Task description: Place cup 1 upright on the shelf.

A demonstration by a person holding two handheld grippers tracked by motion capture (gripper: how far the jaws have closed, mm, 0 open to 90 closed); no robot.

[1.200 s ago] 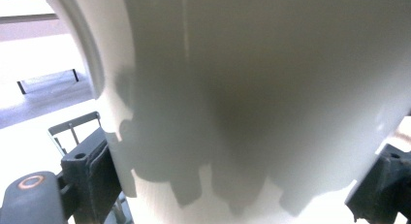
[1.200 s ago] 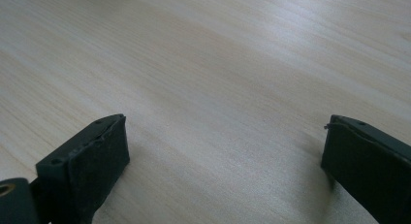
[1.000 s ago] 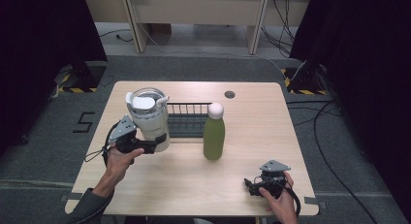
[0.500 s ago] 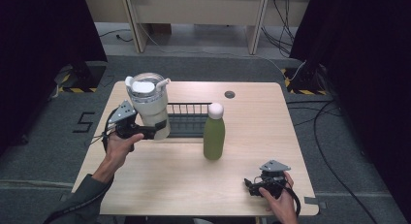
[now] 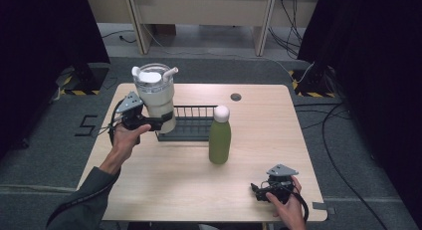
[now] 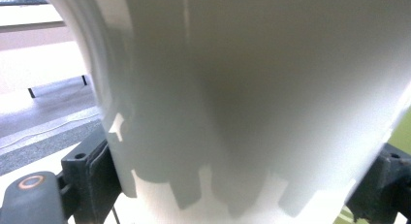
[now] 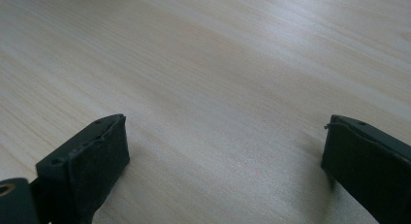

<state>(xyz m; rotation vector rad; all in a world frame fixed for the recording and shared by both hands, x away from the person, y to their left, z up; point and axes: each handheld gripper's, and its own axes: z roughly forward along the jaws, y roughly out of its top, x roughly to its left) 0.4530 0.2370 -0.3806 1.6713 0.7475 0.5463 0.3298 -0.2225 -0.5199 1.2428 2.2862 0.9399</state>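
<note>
Lifted higher and farther back since a second ago, the tumbler [image 5: 156,98] hangs over the rack [image 5: 191,123], clamped low by the left gripper [image 5: 160,122], so it could tip; the right gripper [image 5: 260,190] rests open on the table [image 5: 169,190].

Left gripper [image 5: 158,121], held by the left hand [image 5: 123,139] on an extended forearm, has its jaws clamped on a white tumbler [image 5: 155,97], while the right gripper [image 5: 256,190], in the right hand [image 5: 284,200], rests low with jaws spread.

A painted 5 [image 5: 84,125] marks the floor left of the table.
</note>
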